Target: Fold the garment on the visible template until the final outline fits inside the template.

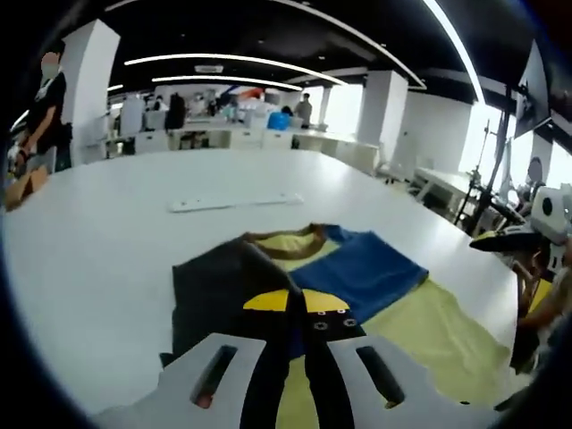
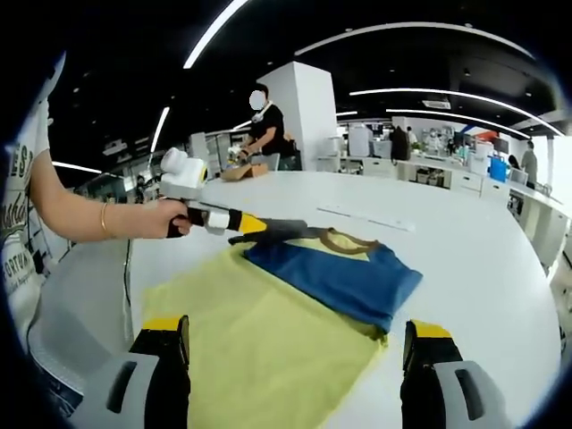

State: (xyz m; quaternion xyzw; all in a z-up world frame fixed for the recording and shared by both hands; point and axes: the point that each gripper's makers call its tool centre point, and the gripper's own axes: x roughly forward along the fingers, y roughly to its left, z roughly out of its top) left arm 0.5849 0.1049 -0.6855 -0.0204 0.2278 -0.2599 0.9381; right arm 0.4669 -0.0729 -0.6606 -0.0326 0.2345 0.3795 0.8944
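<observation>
Left fingers (image 2: 268, 226) clenched on garment's (image 2: 335, 273) dark sleeve; right fingers (image 2: 295, 353) released, wide apart above yellow template (image 2: 259, 349).

This is a big open office room. Long strip lights (image 1: 223, 59) run across the dark ceiling. Thick white pillars (image 2: 304, 112) hold the roof up. At the back stand rows of white desks (image 1: 223, 138) with things on them, and people (image 1: 304, 109) are near them. One person (image 2: 266, 130) stands by a pillar next to a cardboard box (image 2: 243, 172). Bright windows (image 1: 474, 134) let in daylight on one side. In front is a wide white round bench (image 1: 107, 241).
</observation>
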